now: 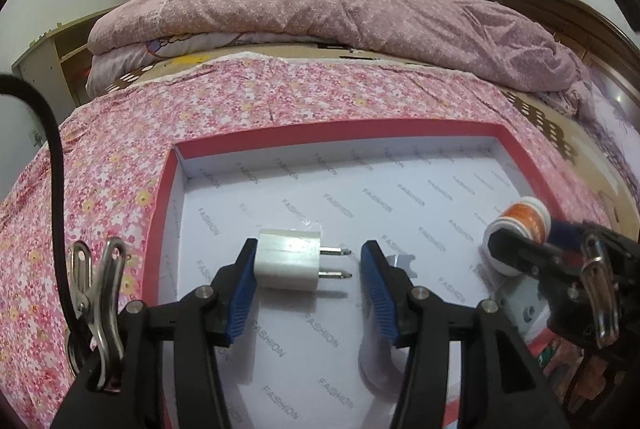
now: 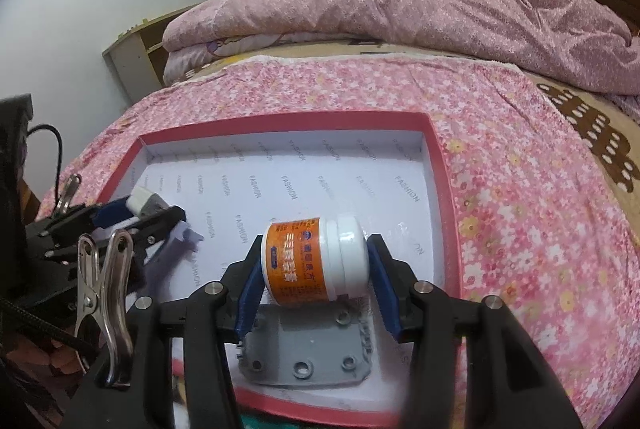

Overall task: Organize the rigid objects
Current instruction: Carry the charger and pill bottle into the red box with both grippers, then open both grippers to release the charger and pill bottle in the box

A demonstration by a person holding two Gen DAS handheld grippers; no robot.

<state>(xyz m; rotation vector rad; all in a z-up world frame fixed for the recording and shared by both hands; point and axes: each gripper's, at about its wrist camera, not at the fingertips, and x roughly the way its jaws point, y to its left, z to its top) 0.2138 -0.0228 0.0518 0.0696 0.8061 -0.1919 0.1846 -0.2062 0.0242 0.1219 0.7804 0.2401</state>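
Blue-padded left gripper (image 1: 308, 285) hangs w/ jaws spread wide, its left pad just beside a white plug adapter (image 1: 289, 260) whose 2 prongs point toward the right pad; whether it rests on the lining or hangs against that pad can't be told. Right gripper (image 2: 315, 271) is clamped end-to-end on an orange-label jar (image 2: 316, 263), held on its side over a gray plate (image 2: 304, 353) near the front edge of the red-rimmed box (image 2: 280, 123). Both items sit inside the box on the floral bedspread (image 2: 520, 209), apparently the collection point; the jar looks about to be set down.
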